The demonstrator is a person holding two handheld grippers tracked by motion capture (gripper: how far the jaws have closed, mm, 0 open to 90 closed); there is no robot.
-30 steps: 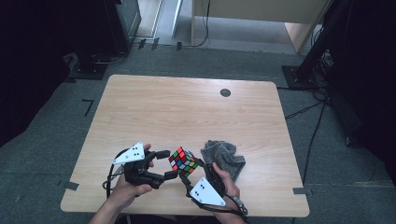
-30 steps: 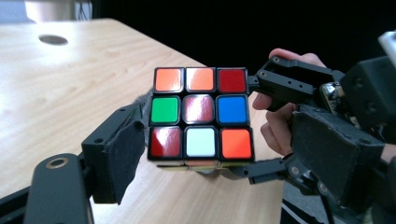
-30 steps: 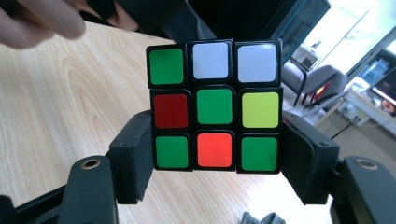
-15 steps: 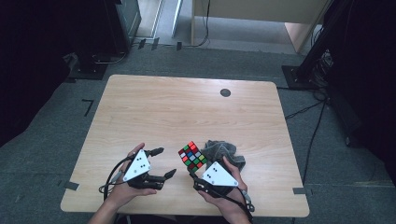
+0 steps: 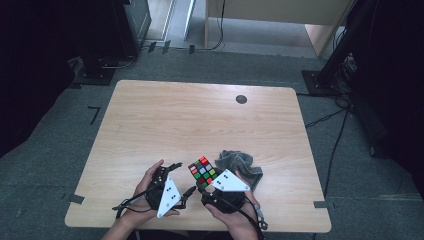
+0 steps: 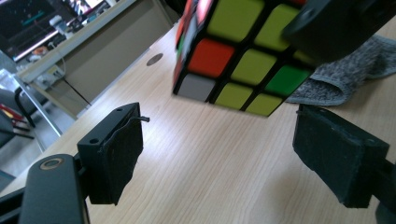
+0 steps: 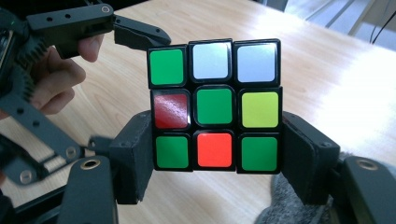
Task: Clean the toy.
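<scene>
A scrambled Rubik's cube (image 5: 202,172) hangs just above the table near its front edge. My right gripper (image 5: 206,184) is shut on the cube's (image 7: 215,107) lowest layer, one pad on each side. My left gripper (image 5: 182,179) sits to the cube's left, apart from it. Its jaws (image 6: 224,130) stand open and have just been opening, with nothing between the pads. In the left gripper view the cube (image 6: 229,51) is ahead of and above them. One of the left gripper's fingers (image 7: 140,32) shows beside the cube's top left corner.
A crumpled grey cloth (image 5: 240,165) lies on the wooden table (image 5: 200,115) just right of the cube, under my right hand. A small dark round disc (image 5: 241,99) sits near the table's far edge. Dark floor surrounds the table.
My left gripper has come off the cube and dropped toward the table's front edge. The right gripper has turned the cube a little and keeps hold of it.
</scene>
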